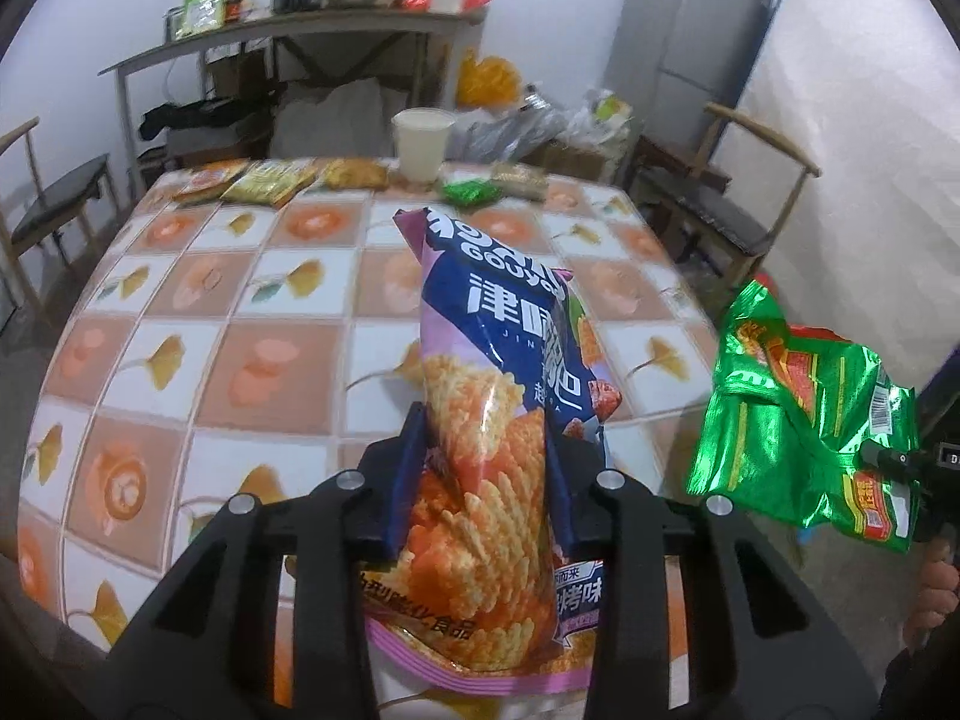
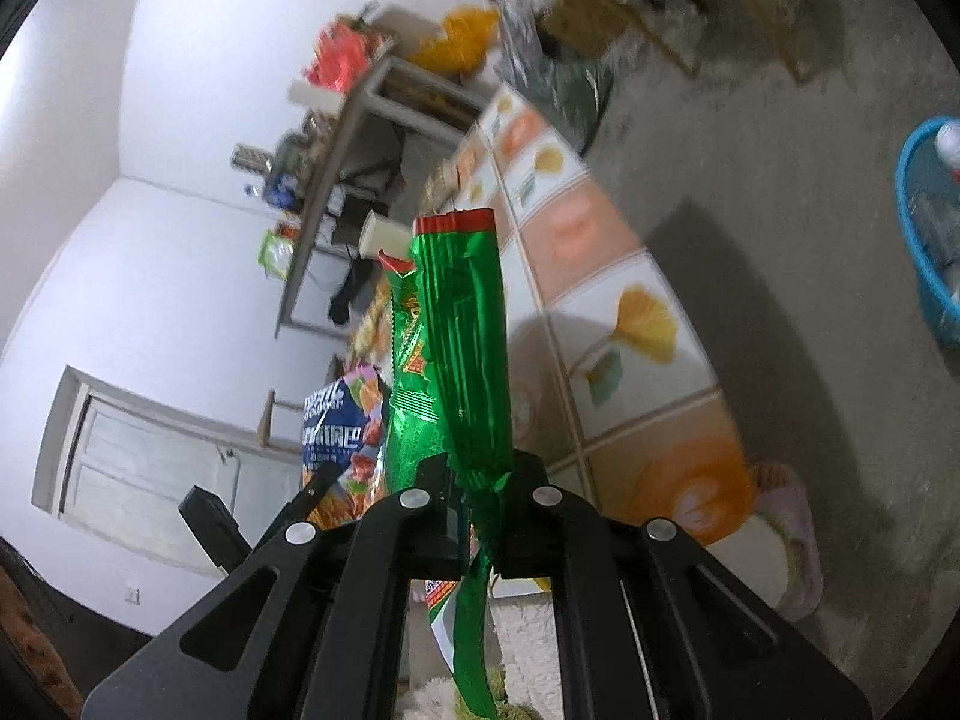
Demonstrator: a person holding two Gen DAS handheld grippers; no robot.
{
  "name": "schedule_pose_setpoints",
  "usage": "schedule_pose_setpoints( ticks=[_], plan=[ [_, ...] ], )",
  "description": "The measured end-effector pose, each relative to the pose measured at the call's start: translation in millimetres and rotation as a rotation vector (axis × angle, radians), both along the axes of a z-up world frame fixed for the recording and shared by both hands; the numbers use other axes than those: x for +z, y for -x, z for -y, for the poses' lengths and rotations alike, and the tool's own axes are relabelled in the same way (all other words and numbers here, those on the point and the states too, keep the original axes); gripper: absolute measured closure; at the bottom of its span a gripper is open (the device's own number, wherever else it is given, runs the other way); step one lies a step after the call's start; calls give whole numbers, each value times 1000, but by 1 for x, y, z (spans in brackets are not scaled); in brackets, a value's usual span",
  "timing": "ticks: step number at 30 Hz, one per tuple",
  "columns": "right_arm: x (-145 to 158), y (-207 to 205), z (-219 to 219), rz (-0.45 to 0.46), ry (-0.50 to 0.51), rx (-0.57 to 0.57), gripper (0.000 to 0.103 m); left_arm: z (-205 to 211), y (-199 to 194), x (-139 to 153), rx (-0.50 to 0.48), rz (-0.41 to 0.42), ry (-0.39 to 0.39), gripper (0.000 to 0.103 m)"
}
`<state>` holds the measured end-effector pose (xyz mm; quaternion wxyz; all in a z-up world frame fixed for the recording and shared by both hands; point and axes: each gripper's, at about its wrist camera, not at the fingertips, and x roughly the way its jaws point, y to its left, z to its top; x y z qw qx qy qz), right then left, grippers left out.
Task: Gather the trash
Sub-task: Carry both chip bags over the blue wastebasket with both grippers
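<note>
My left gripper [image 1: 486, 429] is shut on a blue and purple chip bag [image 1: 498, 336], which stands up between the fingers above the tiled table [image 1: 198, 312]. My right gripper [image 2: 480, 471] is shut on a crumpled green foil wrapper [image 2: 459, 330], pinched flat between the jaws. That same green wrapper [image 1: 804, 420] hangs at the right of the left wrist view, off the table's edge. The chip bag [image 2: 345, 432] shows at the left in the right wrist view. Several more snack packets [image 1: 282, 180] lie along the table's far edge.
A white paper cup [image 1: 422, 144] stands at the table's far edge. Wooden chairs [image 1: 714, 192] flank the table. A cluttered shelf table [image 1: 312, 36] stands behind. A blue basket [image 2: 927, 228] sits on the concrete floor at the right.
</note>
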<state>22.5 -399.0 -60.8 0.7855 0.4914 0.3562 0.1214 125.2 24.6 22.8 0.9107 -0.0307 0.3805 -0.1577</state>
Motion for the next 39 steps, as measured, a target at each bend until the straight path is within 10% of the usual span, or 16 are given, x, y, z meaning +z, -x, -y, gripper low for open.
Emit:
schedule_pose_setpoints(
  ticks=[9,20,39],
  plan=[
    [25,115,106,77,23,-385,98,85,-2,44,-227,48,76,69],
    [-26,248,186,19,-37,-790,98,226,17,29,-496,-54,84,69],
    [-212,122,288,-240,-134,-579,94,330,11,-24,-610,-195,-29,69]
  ],
)
